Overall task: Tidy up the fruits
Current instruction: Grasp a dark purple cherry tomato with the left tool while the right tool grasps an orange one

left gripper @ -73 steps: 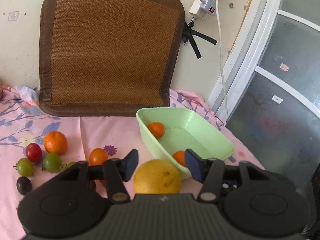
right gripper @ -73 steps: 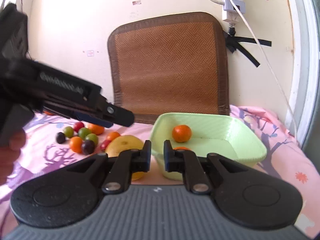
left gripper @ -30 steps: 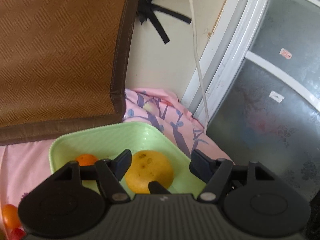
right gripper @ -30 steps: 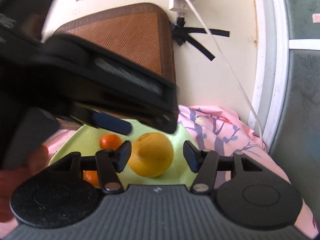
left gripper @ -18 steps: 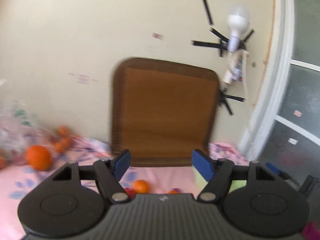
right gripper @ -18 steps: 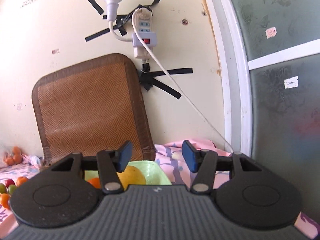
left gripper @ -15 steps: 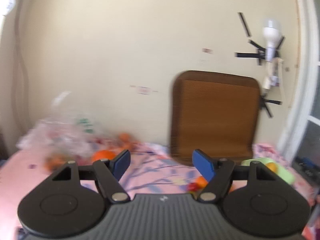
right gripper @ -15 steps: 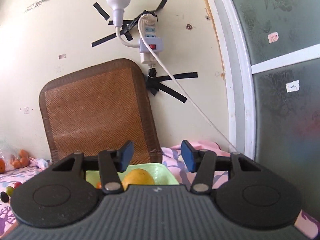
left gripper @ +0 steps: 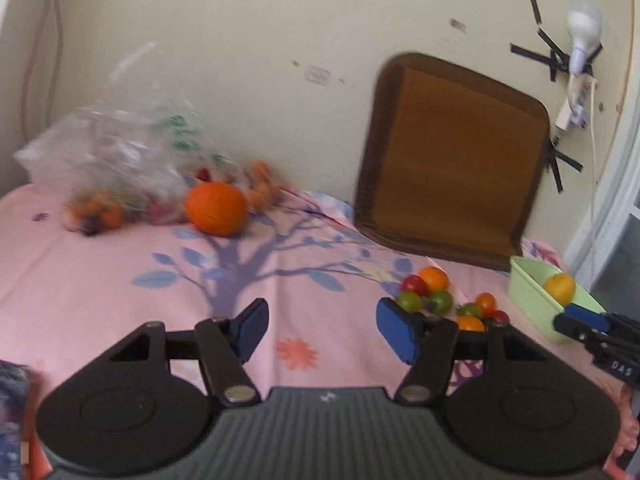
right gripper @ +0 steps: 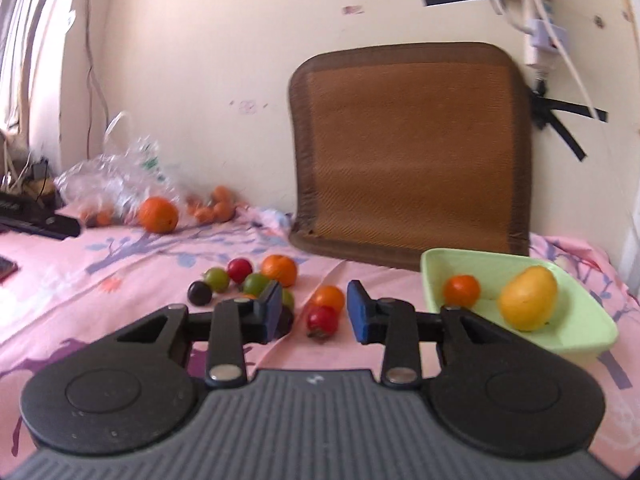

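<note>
Both grippers are empty at this moment. The left gripper (left gripper: 320,324) has its jaws wide apart and holds nothing; it looks over the pink bed sheet (left gripper: 120,264) toward a big orange (left gripper: 216,208) that lies near a clear plastic bag (left gripper: 108,168) by the wall. The right gripper (right gripper: 313,311) is also open, but less wide, and it points at a small red fruit (right gripper: 322,319) and a small orange one (right gripper: 329,298) just behind it, which seems to be the next pick.

The green tray (right gripper: 592,340) stands to the right, near the window side, probably so that the right hand can reach it easily. In it lie a yellow fruit (right gripper: 528,298), oval and smooth, and a small round tangerine (right gripper: 461,290); I cannot tell if more fruit is hidden behind the gripper body. The tray looks like thin plastic with sloped walls, so round fruit will roll toward its middle.

Most of the fruit is not yet sorted. A loose group lies on the sheet: a dark plum (right gripper: 199,293), green ones (right gripper: 217,278), a red one (right gripper: 240,270) and a middle-sized orange (right gripper: 280,269), some of them touching. The sheet is soft cloth with a tree print, so the fruit sits still on it. A woven brown mat (right gripper: 408,148) with a darker border leans on the wall.
</note>
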